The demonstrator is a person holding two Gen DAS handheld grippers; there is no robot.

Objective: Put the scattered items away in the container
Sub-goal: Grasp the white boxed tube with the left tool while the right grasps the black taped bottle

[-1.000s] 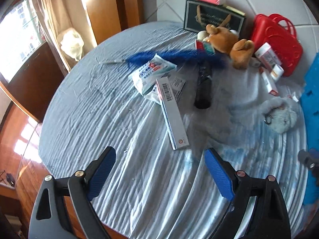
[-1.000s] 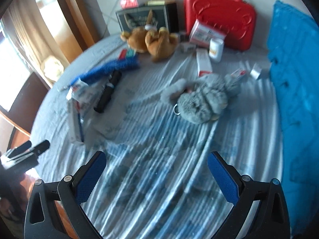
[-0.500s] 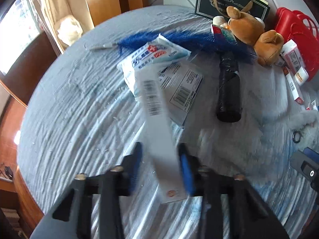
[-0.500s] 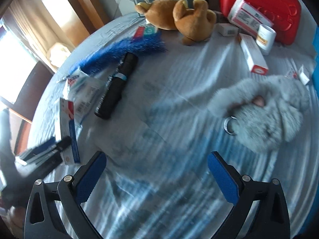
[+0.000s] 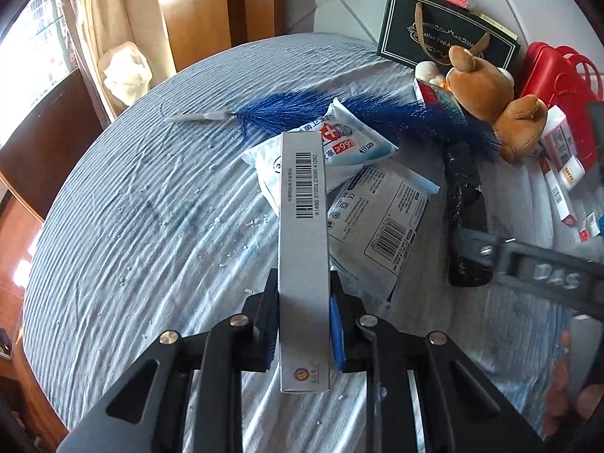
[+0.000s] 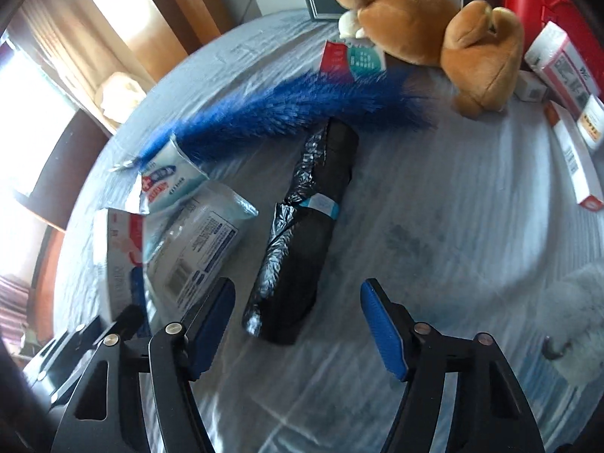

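The long grey box [image 5: 302, 249] is clamped between the blue pads of the left hand-held gripper [image 5: 302, 324], jaws closed against its two long sides near the end closest to the camera; the box runs toward 12 o'clock with its barcode face up, its far end over a white pack [image 5: 339, 147] with a red cross. Whether the box clears the counter [image 5: 132, 226] cannot be told. At 2 o'clock from the box lies a flat pouch [image 5: 381, 219], barcode up, partly under it. Beyond both, a blue brush [image 5: 377, 113] lies across the counter, white handle toward 10 o'clock. A black roll [image 6: 302, 226] lies on the striped cloth directly ahead of the right hand-held gripper [image 6: 298, 324], whose jaws stand wide apart and hold nothing; the near end of the roll sits between the fingertips without touching either. The brush bristles touch the far end of the roll. At 1 o'clock in the right wrist view, a brown plush [image 6: 434, 34] lies against a dark gift bag [image 5: 445, 34]. A red case [image 5: 555, 87] stands at the far right in the left wrist view, with small white-and-red boxes [image 6: 573, 154] scattered before it. A grey furry item [image 6: 577, 309] sits at 3 o'clock in the right view, blurred.
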